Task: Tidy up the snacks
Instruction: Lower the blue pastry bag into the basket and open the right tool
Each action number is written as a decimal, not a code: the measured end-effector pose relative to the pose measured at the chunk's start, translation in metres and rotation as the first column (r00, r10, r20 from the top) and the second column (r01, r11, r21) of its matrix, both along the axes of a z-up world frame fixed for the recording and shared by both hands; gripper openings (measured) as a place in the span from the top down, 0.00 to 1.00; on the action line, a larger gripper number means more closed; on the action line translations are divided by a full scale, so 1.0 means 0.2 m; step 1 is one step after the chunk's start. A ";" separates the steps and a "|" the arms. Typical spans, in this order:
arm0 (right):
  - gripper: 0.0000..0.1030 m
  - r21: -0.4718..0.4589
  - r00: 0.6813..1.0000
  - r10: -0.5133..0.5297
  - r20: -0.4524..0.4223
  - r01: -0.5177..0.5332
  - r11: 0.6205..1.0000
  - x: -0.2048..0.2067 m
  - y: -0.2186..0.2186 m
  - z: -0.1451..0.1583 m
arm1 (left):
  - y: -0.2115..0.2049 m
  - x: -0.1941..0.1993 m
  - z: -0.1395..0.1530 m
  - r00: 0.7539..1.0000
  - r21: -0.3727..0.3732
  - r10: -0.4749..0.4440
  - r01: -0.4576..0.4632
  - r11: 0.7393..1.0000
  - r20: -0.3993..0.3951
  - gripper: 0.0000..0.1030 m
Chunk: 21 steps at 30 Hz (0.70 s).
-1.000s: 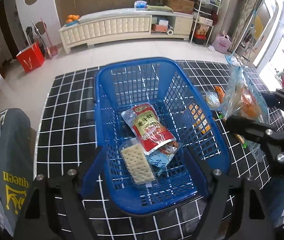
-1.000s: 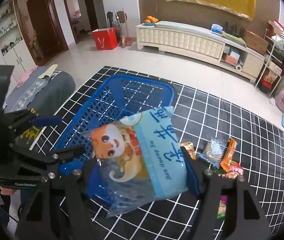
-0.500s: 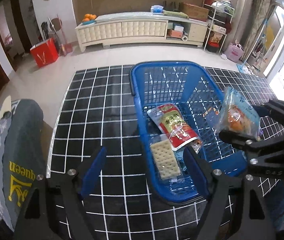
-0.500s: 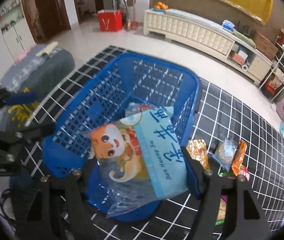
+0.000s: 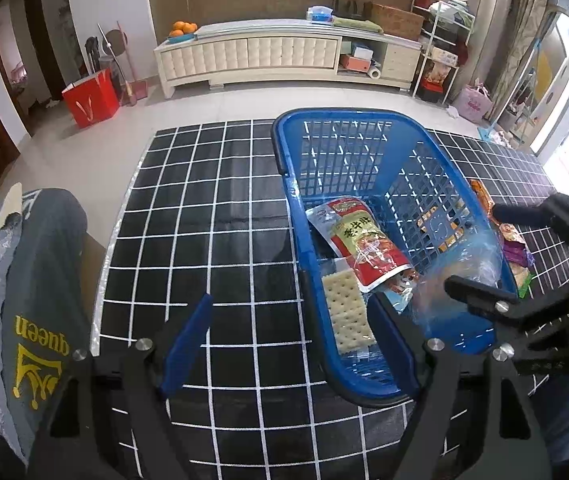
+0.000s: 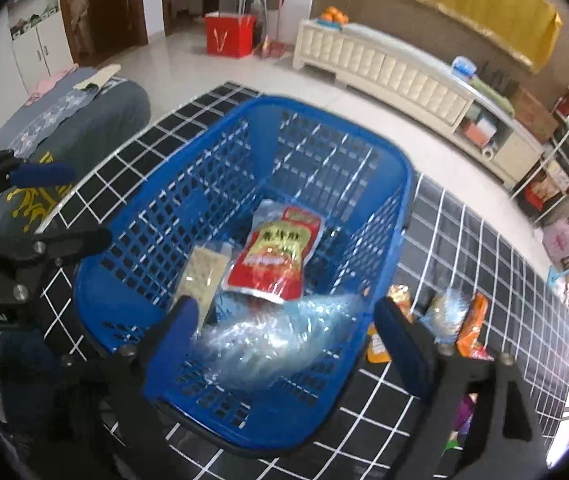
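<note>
A blue plastic basket [image 5: 284, 148] [image 6: 400, 176] sits on a black grid mat. In it lie a red snack pouch [image 5: 366, 246] [image 6: 276, 254] and a cracker pack [image 5: 346, 312] [image 6: 200, 272]. A light blue clear bag [image 6: 276, 340] [image 5: 464, 276], blurred, lies loose in the basket's near end, between my right gripper's [image 6: 284, 344] open fingers. My left gripper [image 5: 296, 344] is open and empty over the mat, left of the basket.
Several loose snack packs [image 6: 456, 320] [image 5: 512, 240] lie on the mat [image 5: 220, 216] right of the basket. A grey garment with yellow print [image 5: 36, 300] is at the left. A white cabinet [image 5: 284, 56] and a red bin [image 5: 90, 98] stand across the floor.
My right gripper has opened and let go of the light blue bag, which has dropped into the basket. My left gripper has shifted left, off the basket.
</note>
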State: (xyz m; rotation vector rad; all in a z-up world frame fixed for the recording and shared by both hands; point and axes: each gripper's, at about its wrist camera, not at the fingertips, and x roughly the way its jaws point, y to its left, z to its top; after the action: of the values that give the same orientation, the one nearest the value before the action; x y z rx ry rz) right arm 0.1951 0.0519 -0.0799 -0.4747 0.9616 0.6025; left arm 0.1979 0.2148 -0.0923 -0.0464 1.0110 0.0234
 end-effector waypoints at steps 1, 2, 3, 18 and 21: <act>0.10 0.005 1.000 0.004 0.005 -0.004 1.000 -0.01 0.00 0.01 | -0.01 -0.01 0.01 1.000 0.000 -0.001 0.001 1.000 0.007 0.25; 0.09 0.014 1.000 0.009 0.013 -0.009 1.000 -0.02 -0.01 0.03 | -0.01 -0.01 0.02 1.000 -0.004 -0.005 0.005 1.000 0.009 0.25; 0.09 0.019 1.000 0.010 0.020 -0.010 1.000 -0.02 -0.02 0.05 | -0.02 -0.02 0.03 1.000 -0.007 -0.009 0.009 1.000 0.012 0.25; 0.08 0.133 0.985 -0.169 0.025 0.164 0.977 -0.06 -0.55 0.28 | -0.44 -0.06 0.25 0.989 0.026 -0.120 0.118 0.993 0.083 0.20; 0.08 0.143 0.975 -0.219 0.035 0.212 0.967 -0.07 -0.72 0.32 | -0.58 -0.05 0.29 0.983 0.041 -0.156 0.152 0.987 0.095 0.20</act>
State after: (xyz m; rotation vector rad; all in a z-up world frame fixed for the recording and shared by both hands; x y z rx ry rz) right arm 0.1820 -0.0927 -0.0168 -0.2563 0.9025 0.4544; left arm 0.1869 0.0981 -0.0341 0.0607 0.9135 -0.1027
